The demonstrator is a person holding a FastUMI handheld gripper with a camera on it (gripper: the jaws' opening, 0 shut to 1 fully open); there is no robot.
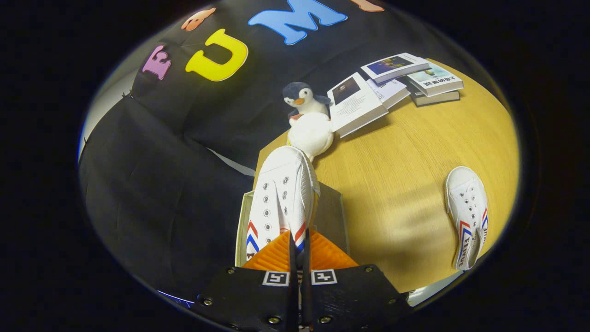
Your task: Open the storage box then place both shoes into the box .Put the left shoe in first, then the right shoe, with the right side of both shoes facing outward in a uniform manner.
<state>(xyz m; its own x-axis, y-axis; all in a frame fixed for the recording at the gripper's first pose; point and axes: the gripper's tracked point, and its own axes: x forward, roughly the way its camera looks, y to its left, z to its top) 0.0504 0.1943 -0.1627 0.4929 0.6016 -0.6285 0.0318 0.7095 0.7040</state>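
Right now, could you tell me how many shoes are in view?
2. One shoe is clamped at its heel in the gripper, held over the open storage box. The other shoe lies on the table, off to the side.

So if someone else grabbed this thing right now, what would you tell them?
Gripper: fingers shut on the heel of one white shoe, held over the open storage box at the table's edge.
Second shoe: lying on the table, off to the right.
Done: box open, first shoe picked up.
Left: lower this shoe in, then fetch the other, right sides facing out.
Beyond: penguin toy and books.
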